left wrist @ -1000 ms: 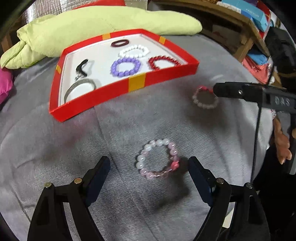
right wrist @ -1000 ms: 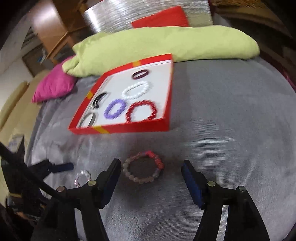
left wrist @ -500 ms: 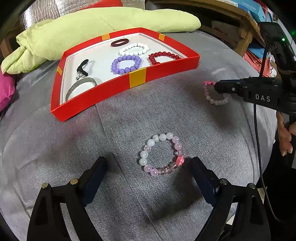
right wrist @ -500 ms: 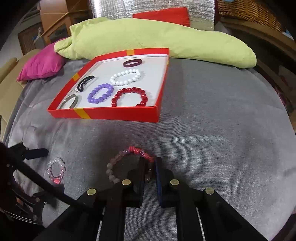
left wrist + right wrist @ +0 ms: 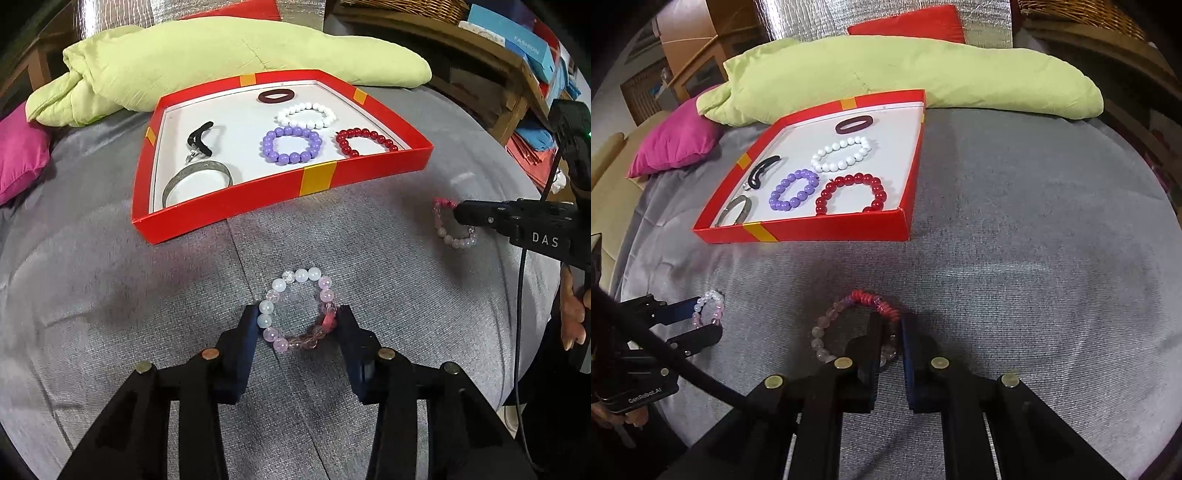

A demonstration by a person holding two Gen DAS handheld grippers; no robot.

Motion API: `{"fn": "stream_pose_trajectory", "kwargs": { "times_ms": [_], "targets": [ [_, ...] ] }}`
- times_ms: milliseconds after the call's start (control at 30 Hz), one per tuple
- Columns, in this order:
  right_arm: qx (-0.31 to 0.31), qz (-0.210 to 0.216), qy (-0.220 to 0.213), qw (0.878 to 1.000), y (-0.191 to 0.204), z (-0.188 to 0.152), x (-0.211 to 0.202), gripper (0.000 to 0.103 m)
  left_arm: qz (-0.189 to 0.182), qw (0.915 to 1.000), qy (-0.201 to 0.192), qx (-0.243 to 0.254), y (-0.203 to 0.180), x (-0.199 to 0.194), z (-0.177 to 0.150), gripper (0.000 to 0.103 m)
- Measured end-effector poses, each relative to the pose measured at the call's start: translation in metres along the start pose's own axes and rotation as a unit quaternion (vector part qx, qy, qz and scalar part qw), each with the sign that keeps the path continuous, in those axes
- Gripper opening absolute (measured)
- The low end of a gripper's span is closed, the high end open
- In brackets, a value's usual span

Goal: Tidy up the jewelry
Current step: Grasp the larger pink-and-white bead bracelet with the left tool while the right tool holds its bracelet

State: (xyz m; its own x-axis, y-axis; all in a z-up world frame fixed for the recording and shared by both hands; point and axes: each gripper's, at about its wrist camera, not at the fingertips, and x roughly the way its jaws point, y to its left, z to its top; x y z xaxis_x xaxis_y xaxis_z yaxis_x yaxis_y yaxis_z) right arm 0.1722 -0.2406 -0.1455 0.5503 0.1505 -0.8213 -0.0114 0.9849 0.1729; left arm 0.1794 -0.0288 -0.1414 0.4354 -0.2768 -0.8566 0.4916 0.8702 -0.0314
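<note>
Nearest you, your left gripper (image 5: 297, 325) has its fingers on either side of the pale pink-and-white bracelet (image 5: 299, 310), touching the beads on both flanks; it looks pinched, but the loop lies flat on the grey cover (image 5: 110, 295), not yet lifted. Over on the other side, your right gripper (image 5: 891, 332) has its fingers pressed nearly together on the near-right arc of the pink bracelet with the red coil section (image 5: 849, 325), one finger inside the loop and one outside. That one also rests on the fabric.

So the step in hand reads as a double pickup: both loose bracelets gripped, neither raised. The next move calls for a clean lift, straight up, so the stretchy loops don't slip out of the fingers, then a carry forward.

Farther ahead sits the red box (image 5: 317, 181), its near wall standing between you and the white floor inside. You'll need to clear that wall. Already in there: a silver bangle (image 5: 197, 177), a black clip (image 5: 201, 138), a purple bracelet (image 5: 291, 144), a red bracelet (image 5: 364, 142), a white bracelet (image 5: 306, 114) and a dark ring (image 5: 276, 96). Bare floor shows in the middle left. Beyond lies the green pillow (image 5: 221, 59).
</note>
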Motion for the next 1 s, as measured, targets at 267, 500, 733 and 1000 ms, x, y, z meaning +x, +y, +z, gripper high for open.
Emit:
{"fn": "stream_pose_trajectory", "kwargs": {
  "times_ms": [267,500,733,1000],
  "targets": [
    [0.006,0.016,0.01,1.0,-0.001,0.001,-0.003,0.02,0.003,1.0,0.002,-0.001,-0.001,0.004,0.001,0.045],
    [-0.012,0.035,-0.027,0.999,0.007,0.001,-0.019,0.063,0.006,1.0,0.004,-0.001,-0.001,0.005,0.003,0.045],
    [-0.05,0.008,0.008,0.999,0.021,-0.004,0.0,0.062,0.006,1.0,0.005,-0.002,-0.001,0.005,0.004,0.045],
    [-0.059,-0.018,-0.004,0.998,0.016,-0.009,-0.001,0.025,0.008,0.9999,0.008,-0.003,-0.002,0.005,0.004,0.045]
  ]
}}
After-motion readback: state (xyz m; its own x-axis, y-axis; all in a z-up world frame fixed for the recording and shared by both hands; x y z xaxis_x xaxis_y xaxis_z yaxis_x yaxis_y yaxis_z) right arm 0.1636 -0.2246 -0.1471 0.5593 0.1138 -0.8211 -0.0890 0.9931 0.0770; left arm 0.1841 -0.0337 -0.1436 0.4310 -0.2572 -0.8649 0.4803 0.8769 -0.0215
